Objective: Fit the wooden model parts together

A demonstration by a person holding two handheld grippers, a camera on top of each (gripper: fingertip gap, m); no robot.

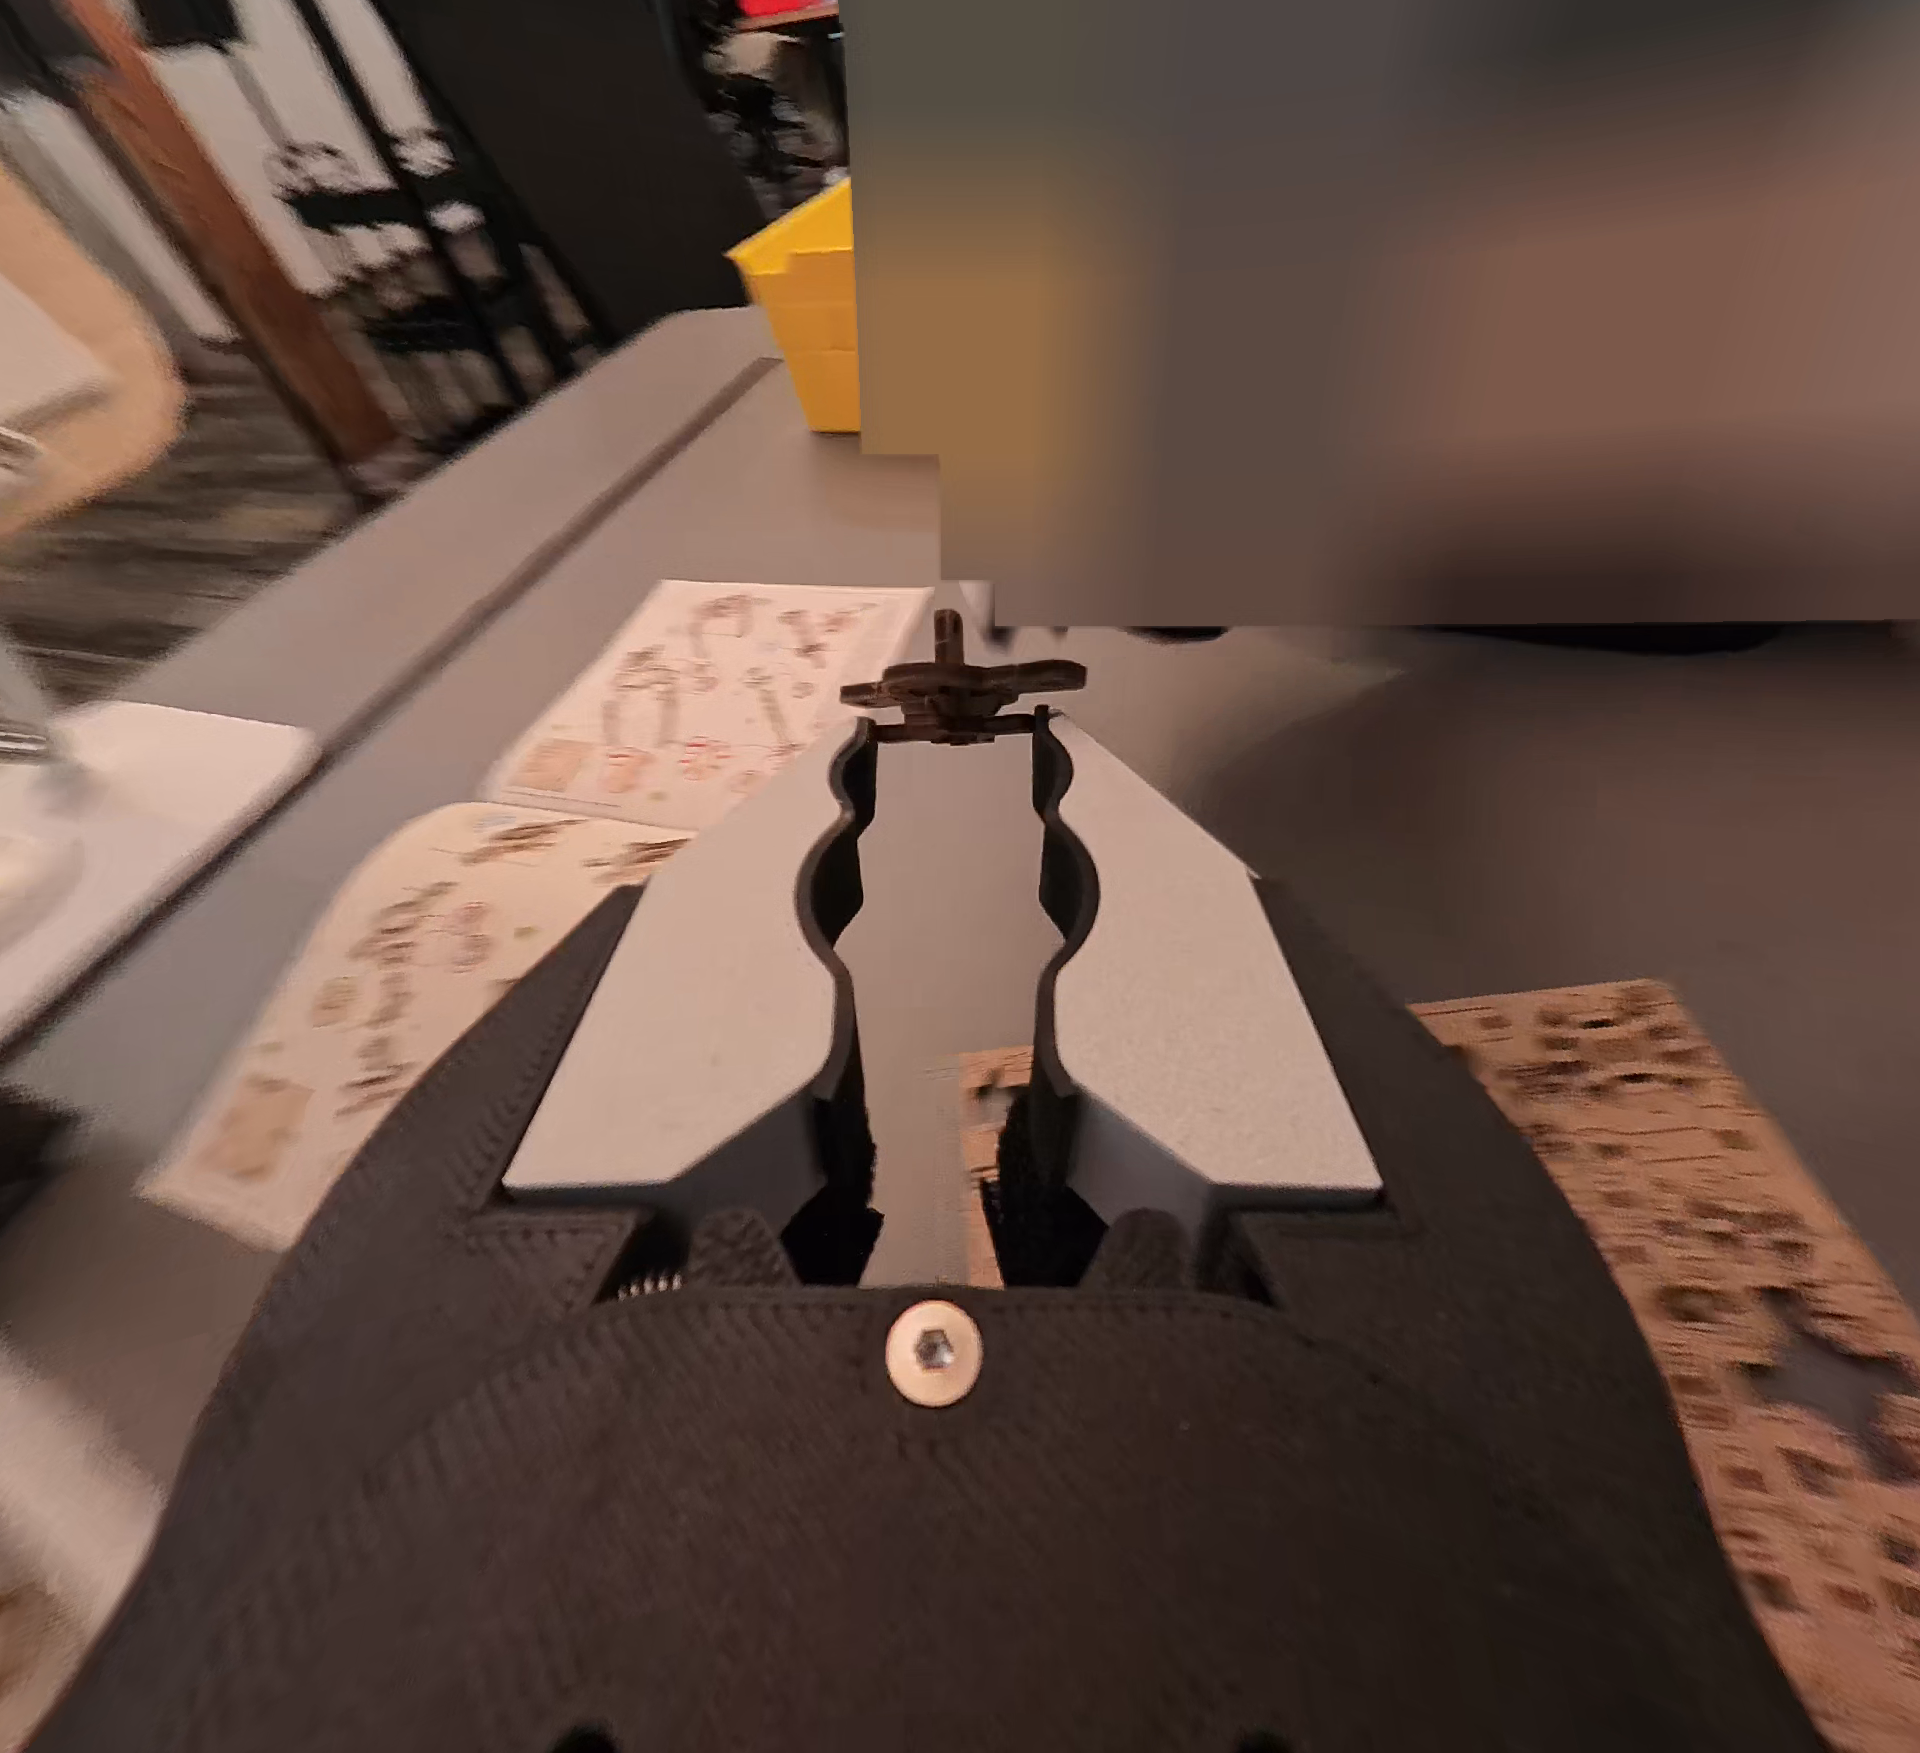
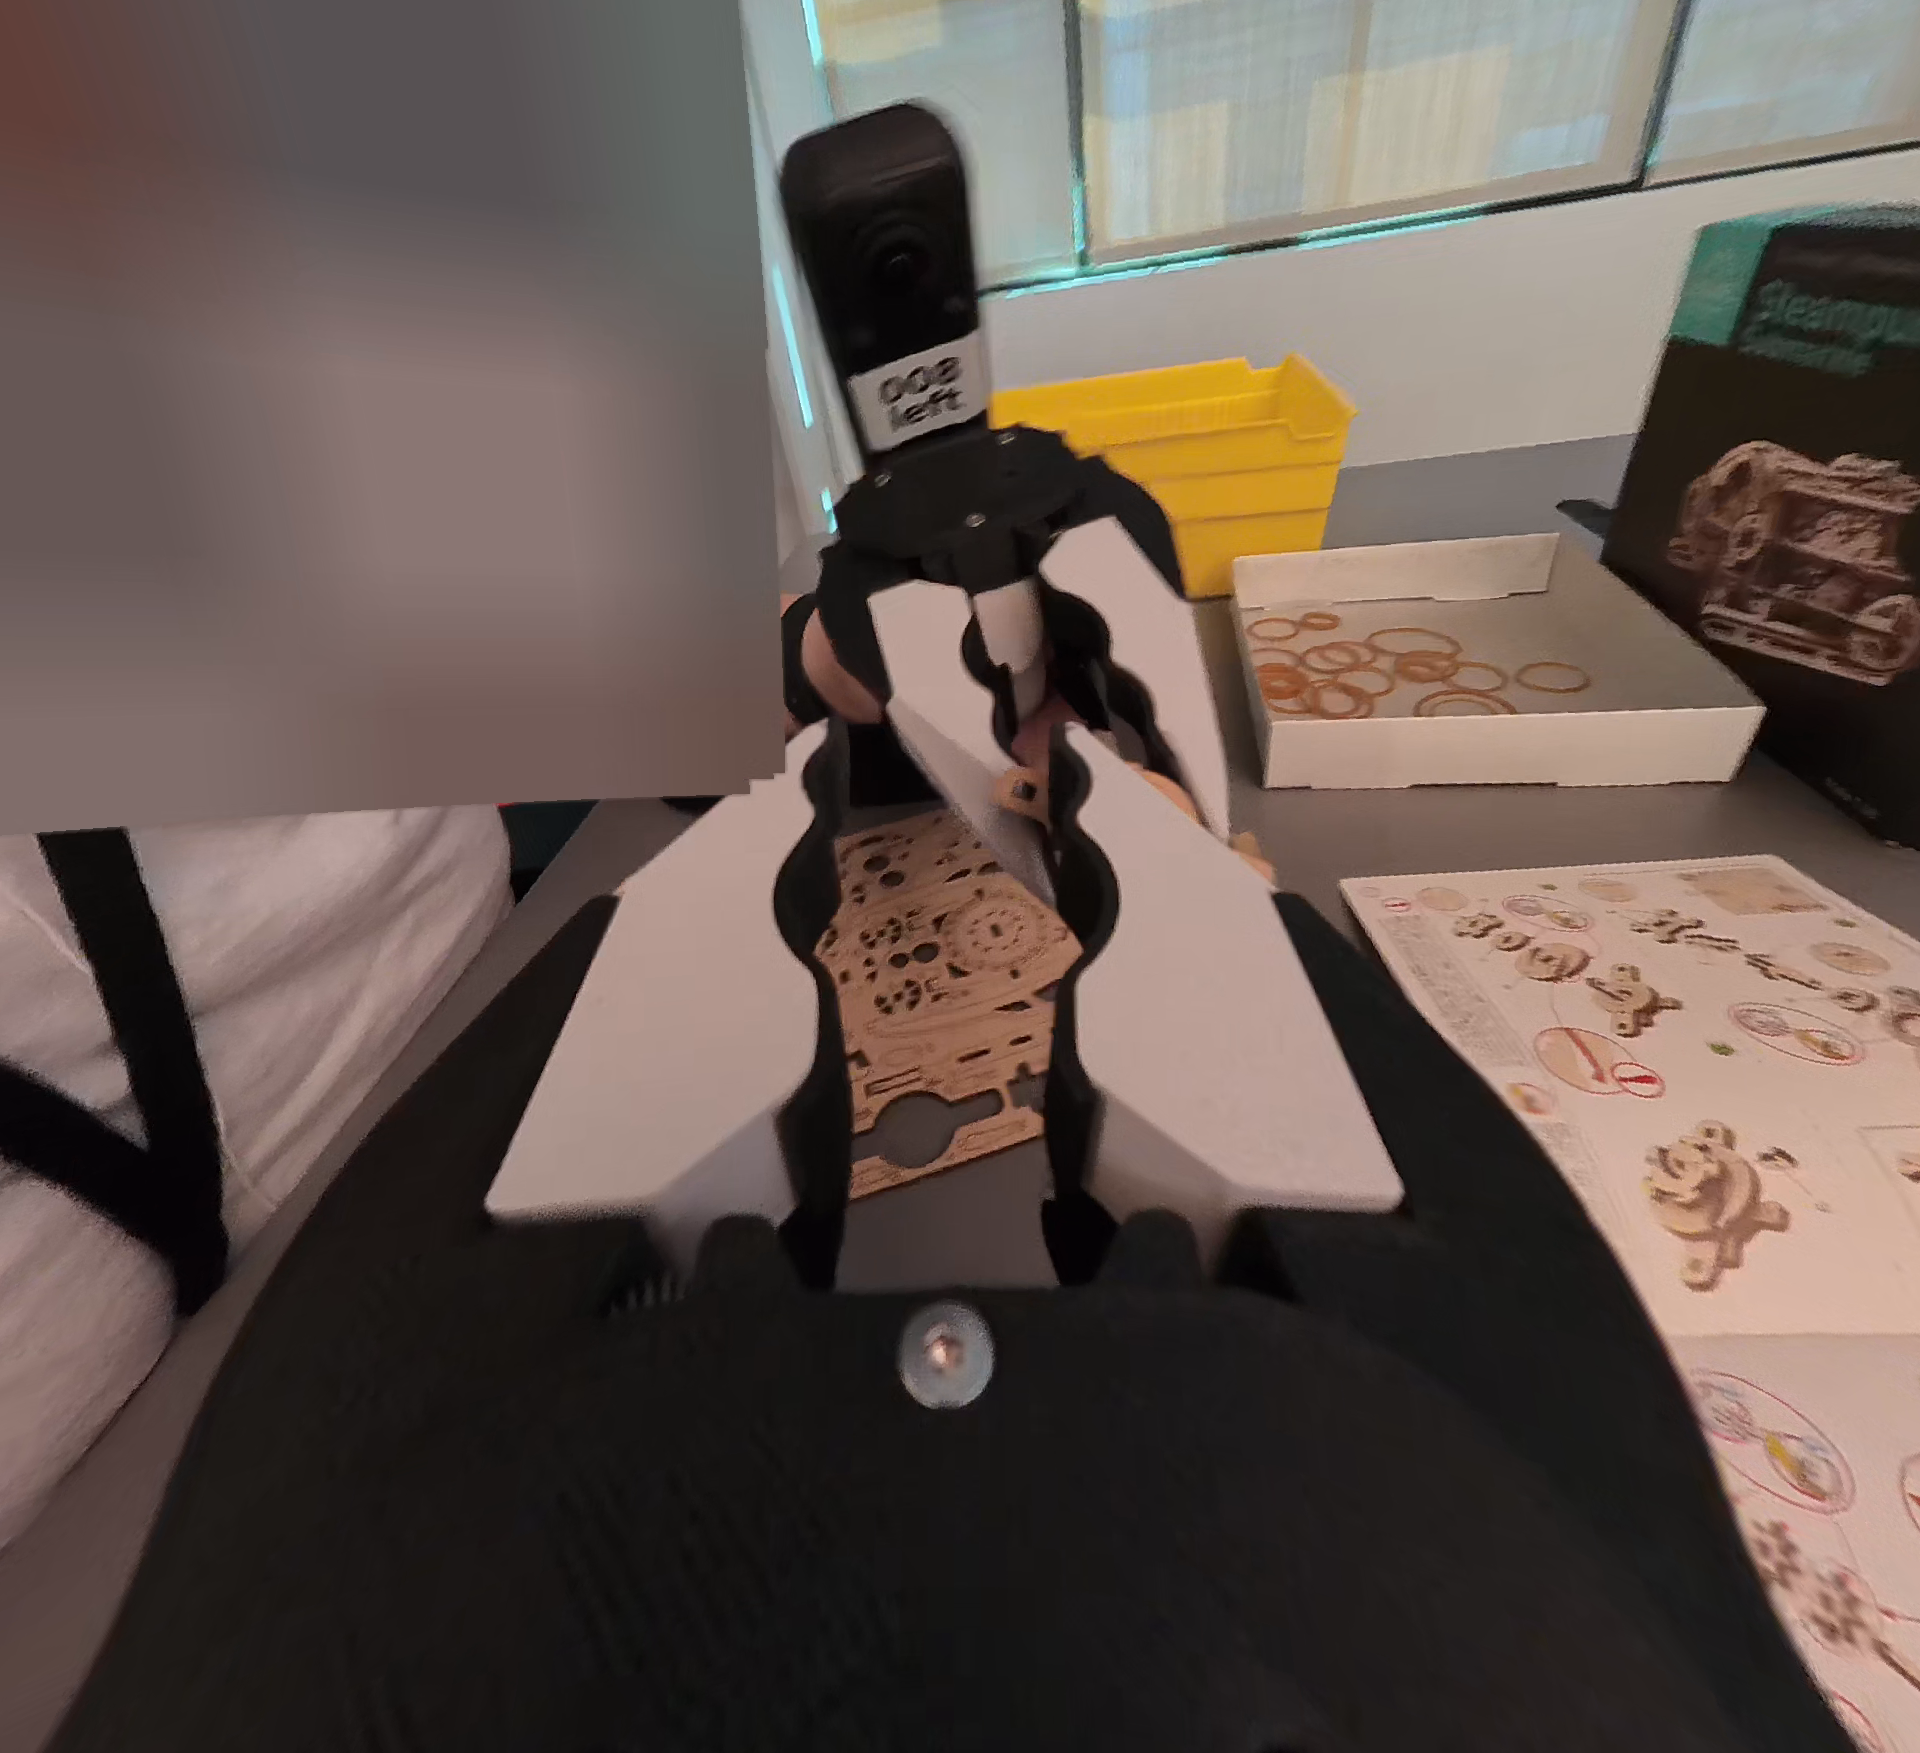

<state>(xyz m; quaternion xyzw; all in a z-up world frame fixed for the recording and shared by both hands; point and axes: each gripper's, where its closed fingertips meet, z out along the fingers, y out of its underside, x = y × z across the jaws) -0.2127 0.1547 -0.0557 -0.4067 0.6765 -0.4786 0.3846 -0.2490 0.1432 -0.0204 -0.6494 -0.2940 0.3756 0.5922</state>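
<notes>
My left gripper (image 1: 954, 729) is shut on a small dark wooden assembly (image 1: 951, 695), a cross-shaped piece with a short peg on top, held at the fingertips above the table. In the right wrist view the left gripper (image 2: 1127, 815) points back at me, and tan bits of that assembly (image 2: 1023, 787) show beside my right finger. My right gripper (image 2: 940, 758) is open, and one finger of the left gripper sits between its jaws. A laser-cut wooden parts sheet (image 2: 935, 997) lies on the table under both grippers; it also shows in the left wrist view (image 1: 1662, 1288).
Instruction sheets (image 1: 707, 706) (image 2: 1662, 1028) lie on the grey table (image 1: 1558, 820). A yellow bin (image 2: 1226, 456), a white tray (image 2: 1507, 747) of rubber bands and a dark kit box (image 2: 1787, 508) stand at the back. A person in white (image 2: 208, 976) is at the left. Spacing between my two grippers at the tips: around 5 cm.
</notes>
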